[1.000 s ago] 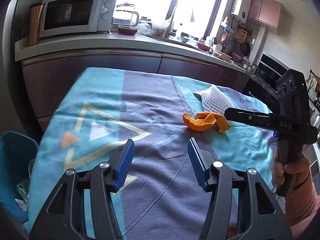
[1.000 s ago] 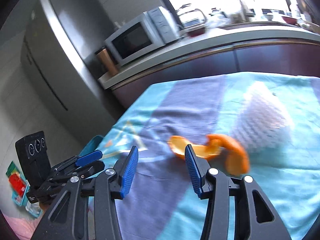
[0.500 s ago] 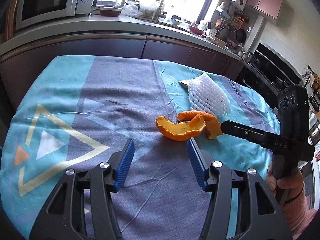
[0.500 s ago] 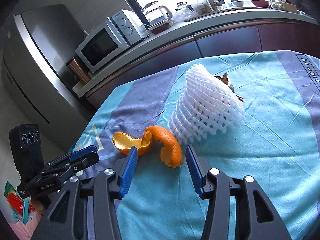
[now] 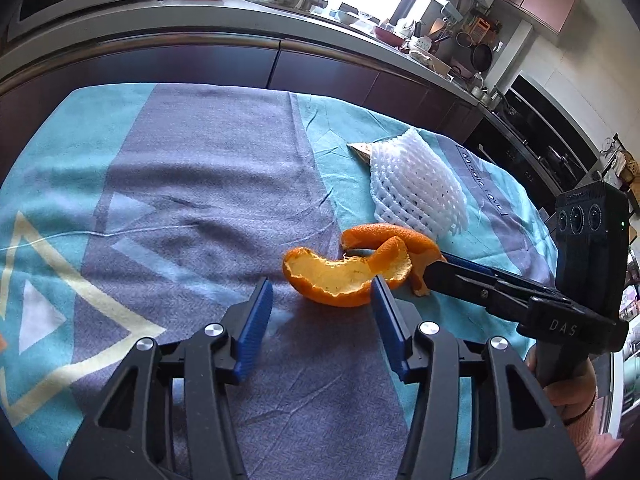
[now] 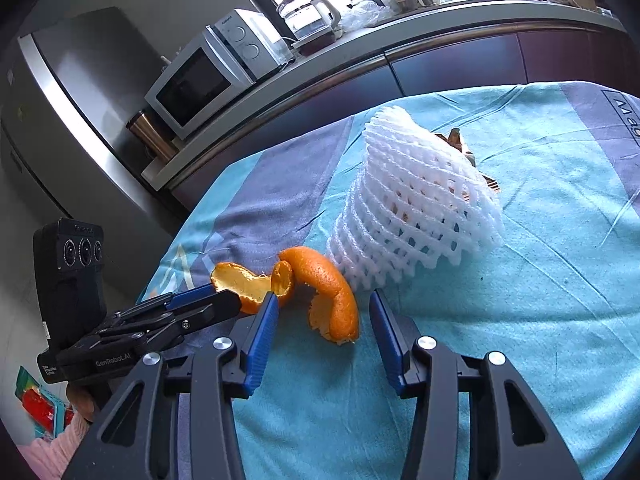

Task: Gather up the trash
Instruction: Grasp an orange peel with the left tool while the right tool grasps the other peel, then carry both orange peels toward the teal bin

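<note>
Both grippers have closed in on orange peel since 1 s ago. L gripper and R gripper jaws wide, straddling peel on tablecloth, beside foam net. Grasp imminent.

Printed "DAS" in pale letters on the black body of the right gripper, lower right of the left wrist view. "GenRobot.AI" on the side of the left gripper, lower left of the right wrist view — a smaller label beside it too tiny to read. "Galanz" on the microwave, upper left.
</note>
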Available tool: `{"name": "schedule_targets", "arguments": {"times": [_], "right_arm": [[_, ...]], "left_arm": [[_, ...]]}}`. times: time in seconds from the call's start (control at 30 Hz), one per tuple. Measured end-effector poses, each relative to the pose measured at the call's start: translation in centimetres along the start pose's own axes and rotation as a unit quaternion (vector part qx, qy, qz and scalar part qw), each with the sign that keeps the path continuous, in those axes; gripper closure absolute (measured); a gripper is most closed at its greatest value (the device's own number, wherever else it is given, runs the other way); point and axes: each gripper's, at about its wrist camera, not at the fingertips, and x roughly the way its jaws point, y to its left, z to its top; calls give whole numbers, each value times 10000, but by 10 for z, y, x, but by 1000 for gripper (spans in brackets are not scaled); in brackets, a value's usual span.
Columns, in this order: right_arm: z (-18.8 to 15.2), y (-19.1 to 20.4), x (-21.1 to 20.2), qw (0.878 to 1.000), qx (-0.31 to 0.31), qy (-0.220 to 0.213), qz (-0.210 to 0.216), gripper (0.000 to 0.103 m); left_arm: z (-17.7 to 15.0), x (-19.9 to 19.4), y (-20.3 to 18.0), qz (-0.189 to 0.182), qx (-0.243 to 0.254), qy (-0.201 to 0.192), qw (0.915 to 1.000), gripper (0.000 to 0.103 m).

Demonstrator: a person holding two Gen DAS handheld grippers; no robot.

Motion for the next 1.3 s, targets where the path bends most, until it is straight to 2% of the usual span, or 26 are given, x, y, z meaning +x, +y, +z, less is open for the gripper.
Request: {"name": "schedule_targets", "arguments": {"times": [0.2,0.27,0.3,0.43,0.6,0.9,1.3], "right_arm": [[0,-2,3,9999,51,78,87,85],[0,-2,2,9999,40,71,101,87],[-1,-2,0,9999,36,50,87,88],[-1,0,-2,9999,40,18,112,91],[-3,1,-7,9998,51,-35,195,91],[-2,15,-17,9990,17,-161,426,93],[0,41,-19,9967,-45,-230,779,93]], "left_arm": [[2,4,-7,-2,85,-1,10000,71],[1,3,-8,2,83,-26,10000,80],[1,3,-8,4,72,-2,10000,93],[-4,3,-5,42,-22,48,10000,94],[-8,-11,-2,45,-64,-98,9999,96],[-22,-56,5,343,34,-476,9983,96],[-44,-115,37,504,-241,-783,9954,97]]}}
